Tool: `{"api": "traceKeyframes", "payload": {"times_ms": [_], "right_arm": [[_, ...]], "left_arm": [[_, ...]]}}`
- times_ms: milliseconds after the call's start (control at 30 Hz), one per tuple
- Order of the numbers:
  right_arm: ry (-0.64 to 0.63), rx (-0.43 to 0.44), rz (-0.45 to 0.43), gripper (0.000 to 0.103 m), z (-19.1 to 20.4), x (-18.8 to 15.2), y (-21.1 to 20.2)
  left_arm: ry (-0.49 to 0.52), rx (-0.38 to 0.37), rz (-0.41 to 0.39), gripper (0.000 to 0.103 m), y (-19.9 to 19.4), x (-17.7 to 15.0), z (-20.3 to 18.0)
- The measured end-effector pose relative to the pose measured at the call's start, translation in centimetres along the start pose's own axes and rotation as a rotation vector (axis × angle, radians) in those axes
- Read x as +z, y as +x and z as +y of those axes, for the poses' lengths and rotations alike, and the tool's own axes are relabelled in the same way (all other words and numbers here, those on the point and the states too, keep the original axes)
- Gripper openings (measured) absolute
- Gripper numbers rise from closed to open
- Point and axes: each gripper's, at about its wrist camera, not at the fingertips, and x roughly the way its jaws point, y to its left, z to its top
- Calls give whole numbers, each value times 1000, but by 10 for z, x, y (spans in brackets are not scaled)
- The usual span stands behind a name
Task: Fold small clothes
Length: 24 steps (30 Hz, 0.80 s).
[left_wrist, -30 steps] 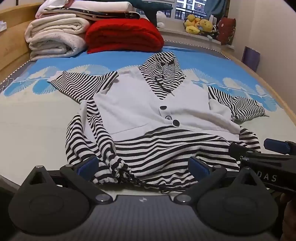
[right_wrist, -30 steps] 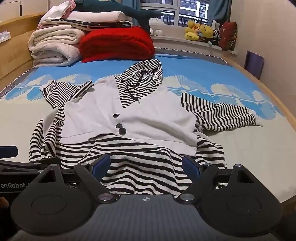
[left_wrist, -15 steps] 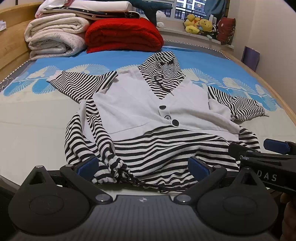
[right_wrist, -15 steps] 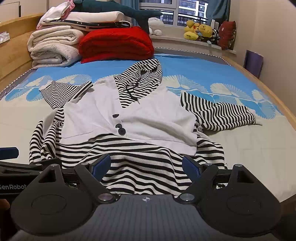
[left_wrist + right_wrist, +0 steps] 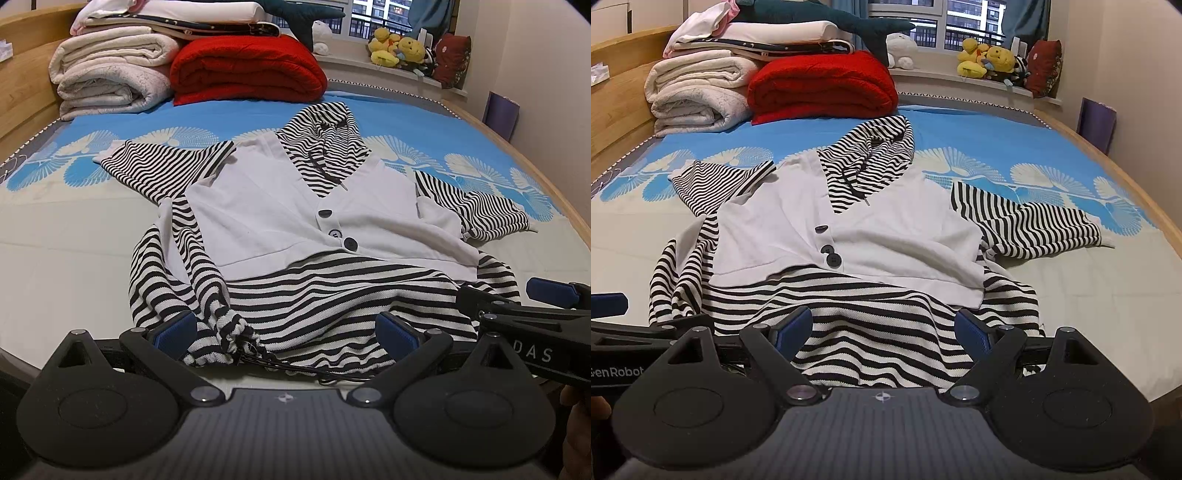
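Bed (image 5: 55,229) with a blue-and-cream patterned sheet fills both views; folded white blankets (image 5: 110,81) and a red blanket (image 5: 247,70) are stacked at the far end, stuffed toys (image 5: 990,59) on the window ledge.

Striped hooded top (image 5: 303,229) lies face up mid-bed, spread out, hood pointing away, hem at the near edge. White vest panel with dark buttons (image 5: 334,232) covers the chest. Both short sleeves are out to the sides: one (image 5: 159,166) flat, the other (image 5: 1030,221) a bit rumpled. The left side of the body is bunched and rucked, and the hem drawstring (image 5: 255,350) trails at the near edge.

Progress: nothing folded yet as far as I can see. Garment is only laid out, so sleeves, sides and the bottom-up fold all remain. Smoothing the bunched side probably comes first.

Left gripper (image 5: 288,332) sits low at the hem, jaws wide apart, holding nothing; the fabric lies between the blue pads, and whether they touch it is hard to tell. Right gripper (image 5: 884,330) is just beside it at the hem, also wide open and empty.
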Motion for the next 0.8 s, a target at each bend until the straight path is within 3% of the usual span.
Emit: {"api": "traceKeyframes", "payload": {"times_ms": [533, 633, 800], "right_arm": [[-4, -6, 3, 85, 1, 1, -3], [8, -6, -5, 84, -2, 0, 0], [31, -29, -32, 84, -9, 5, -2]], "left_arm": [[0, 2, -20, 103, 4, -2, -2], [10, 17, -76, 103, -4, 3, 0], [64, 33, -259, 103, -26, 30, 9]]}}
